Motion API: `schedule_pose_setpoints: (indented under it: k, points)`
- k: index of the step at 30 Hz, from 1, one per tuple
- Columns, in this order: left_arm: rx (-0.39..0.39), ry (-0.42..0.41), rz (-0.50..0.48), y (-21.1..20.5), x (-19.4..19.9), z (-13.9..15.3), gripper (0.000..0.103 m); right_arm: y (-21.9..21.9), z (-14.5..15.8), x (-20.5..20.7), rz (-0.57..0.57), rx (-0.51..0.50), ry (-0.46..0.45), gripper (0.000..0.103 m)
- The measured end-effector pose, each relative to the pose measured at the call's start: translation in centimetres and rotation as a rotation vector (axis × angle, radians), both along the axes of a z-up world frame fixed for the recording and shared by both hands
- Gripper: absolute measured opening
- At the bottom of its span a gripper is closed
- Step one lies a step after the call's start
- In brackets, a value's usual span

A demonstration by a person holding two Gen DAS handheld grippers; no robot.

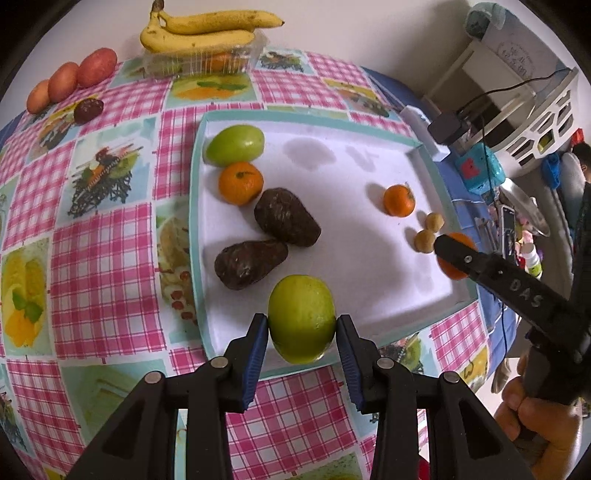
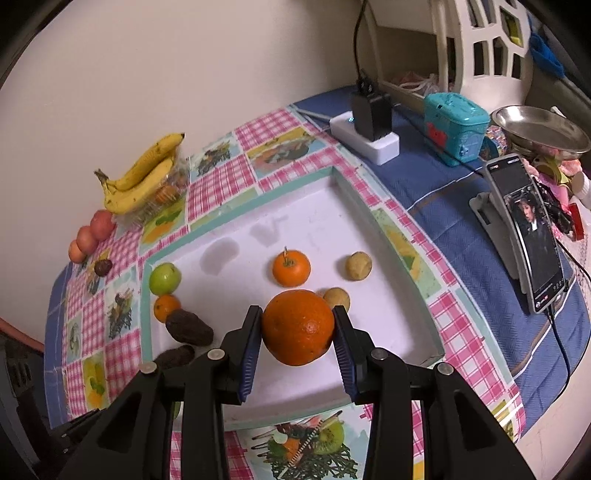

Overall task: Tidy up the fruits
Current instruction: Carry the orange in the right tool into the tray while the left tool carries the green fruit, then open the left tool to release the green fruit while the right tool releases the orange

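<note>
My left gripper (image 1: 302,328) is shut on a green fruit (image 1: 301,317), held over the near edge of the white tray (image 1: 332,155). My right gripper (image 2: 297,328) is shut on a large orange (image 2: 298,326) above the tray's (image 2: 314,221) near part; in the left wrist view the orange (image 1: 448,267) is mostly hidden behind the right gripper at the tray's right edge. In the tray lie a second green fruit (image 1: 235,144), a small orange (image 1: 241,182), two dark brown fruits (image 1: 286,217) (image 1: 249,263), a small stemmed orange (image 1: 399,200) and two small tan fruits (image 1: 424,240) (image 1: 434,222).
Bananas (image 1: 199,31) lie on a clear plastic box (image 1: 207,61) at the back. Three reddish fruits (image 1: 70,79) and a dark round fruit (image 1: 88,110) sit on the checked cloth at the back left. A power strip (image 2: 365,138), teal box (image 2: 456,127), metal bowl (image 2: 541,129) and phone on a stand (image 2: 528,236) stand to the right.
</note>
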State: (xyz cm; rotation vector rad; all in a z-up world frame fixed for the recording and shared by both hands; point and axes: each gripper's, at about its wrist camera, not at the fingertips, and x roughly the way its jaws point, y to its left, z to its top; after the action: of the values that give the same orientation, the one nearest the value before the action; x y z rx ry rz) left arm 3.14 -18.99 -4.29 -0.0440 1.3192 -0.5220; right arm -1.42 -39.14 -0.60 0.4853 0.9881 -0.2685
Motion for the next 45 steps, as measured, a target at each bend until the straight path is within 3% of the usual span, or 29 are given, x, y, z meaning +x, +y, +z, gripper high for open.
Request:
schedule_pose_setpoints:
  k: [6,17,29,31,33,45]
  points:
    - [0.051,0.036,-0.003,-0.4,0.0,-2.1,0.041,0.4,-2.8,0.9,0.023,0.012,0.088,0.039]
    - [0.030,0.049,0.004,-0.3,0.4,-2.5,0.041,0.5,-6.7,1.5,0.042,0.021,0.211,0.039]
    - [0.027,0.064,0.008,0.3,0.6,-2.2,0.042,0.5,-6.6,1.6,0.045,0.010,0.212,0.039]
    - [0.029,0.057,0.009,0.2,0.7,-2.1,0.042,0.5,-6.6,1.6,0.043,0.003,0.213,0.042]
    - [0.023,0.050,0.013,0.3,0.8,-1.8,0.042,0.6,-6.5,1.7,0.038,-0.009,0.215,0.055]
    - [-0.006,-0.005,0.073,2.5,1.8,0.6,0.055,0.0,-5.1,1.2,0.000,-0.031,0.159,0.057]
